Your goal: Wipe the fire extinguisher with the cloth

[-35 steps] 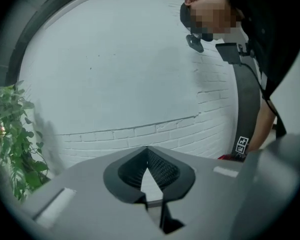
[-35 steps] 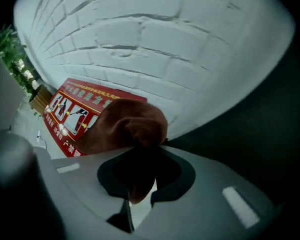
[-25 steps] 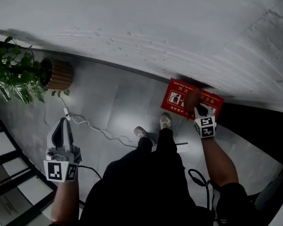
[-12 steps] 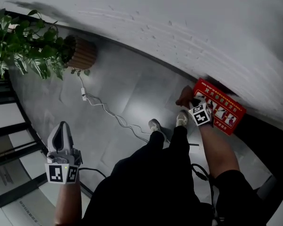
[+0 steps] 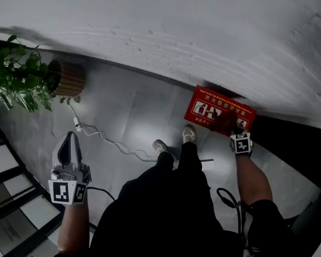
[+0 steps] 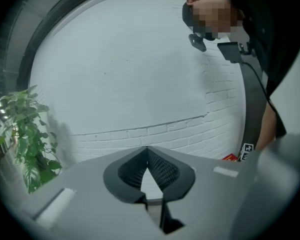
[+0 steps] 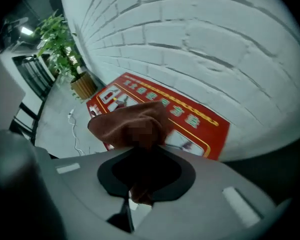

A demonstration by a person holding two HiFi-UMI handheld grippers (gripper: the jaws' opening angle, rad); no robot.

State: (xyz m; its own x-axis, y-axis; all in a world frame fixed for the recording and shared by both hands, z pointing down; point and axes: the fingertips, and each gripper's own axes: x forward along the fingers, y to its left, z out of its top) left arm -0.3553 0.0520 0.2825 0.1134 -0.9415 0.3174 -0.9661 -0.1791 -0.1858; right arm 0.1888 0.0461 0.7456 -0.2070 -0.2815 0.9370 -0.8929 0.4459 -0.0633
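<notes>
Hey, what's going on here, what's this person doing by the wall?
A person stands by a white brick wall with a gripper in each hand. The right gripper has its jaws shut on a brown cloth, pointed down at the red fire extinguisher box against the wall. The left gripper is off to the side, jaws shut on nothing. Whether the cloth touches the box can't be told.

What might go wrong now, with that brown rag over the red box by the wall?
The cloth is only bunched in the right gripper, so rubbing might pull it out. A white cable trails on the floor near the person's shoes; a step could snag it. The red box sits against the brick wall, which the gripper could knock.
</notes>
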